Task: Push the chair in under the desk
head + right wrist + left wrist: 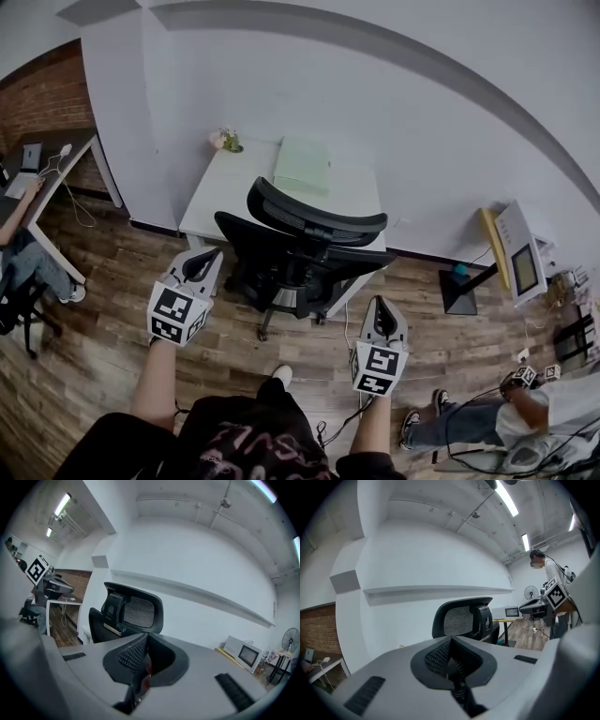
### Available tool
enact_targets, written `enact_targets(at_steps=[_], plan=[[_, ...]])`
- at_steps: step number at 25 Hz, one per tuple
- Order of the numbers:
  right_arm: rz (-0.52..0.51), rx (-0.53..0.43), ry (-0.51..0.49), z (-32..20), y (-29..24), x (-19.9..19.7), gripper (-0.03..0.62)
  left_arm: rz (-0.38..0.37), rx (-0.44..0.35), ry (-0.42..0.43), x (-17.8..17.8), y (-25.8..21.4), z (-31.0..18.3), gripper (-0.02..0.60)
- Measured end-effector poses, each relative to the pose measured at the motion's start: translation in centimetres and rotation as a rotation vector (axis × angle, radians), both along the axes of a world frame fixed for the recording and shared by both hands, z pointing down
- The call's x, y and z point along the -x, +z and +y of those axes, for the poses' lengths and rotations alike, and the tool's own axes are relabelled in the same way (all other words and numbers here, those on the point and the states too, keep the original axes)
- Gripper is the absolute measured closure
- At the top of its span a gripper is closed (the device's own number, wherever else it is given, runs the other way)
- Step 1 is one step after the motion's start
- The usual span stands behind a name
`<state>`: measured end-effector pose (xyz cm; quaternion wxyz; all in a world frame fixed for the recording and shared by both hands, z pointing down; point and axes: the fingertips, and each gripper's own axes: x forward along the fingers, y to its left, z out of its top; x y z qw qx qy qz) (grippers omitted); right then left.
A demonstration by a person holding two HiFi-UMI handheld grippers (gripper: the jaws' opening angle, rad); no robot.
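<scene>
White wall [375, 103] behind, wood floor [112, 281] open either side. White desk [220, 183] flush against wall. Black chair [305, 239] at desk's front edge, base partly under, backrest out past the edge. Bare floor between chair and person. Left gripper [202, 263] and right gripper [382, 315] flank the backrest, not touching it; both clenched, empty.
</scene>
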<state>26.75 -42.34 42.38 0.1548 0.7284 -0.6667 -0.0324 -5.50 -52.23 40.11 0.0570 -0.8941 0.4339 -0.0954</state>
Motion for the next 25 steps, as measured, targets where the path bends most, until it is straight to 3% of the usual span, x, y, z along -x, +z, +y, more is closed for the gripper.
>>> enact_targets(at_steps=[25], plan=[[-0.014,-0.018,-0.01,0.6,-0.5,-0.2,0.569,0.02,-0.026,-0.011,-0.2,-1.4,0.7,0.568]])
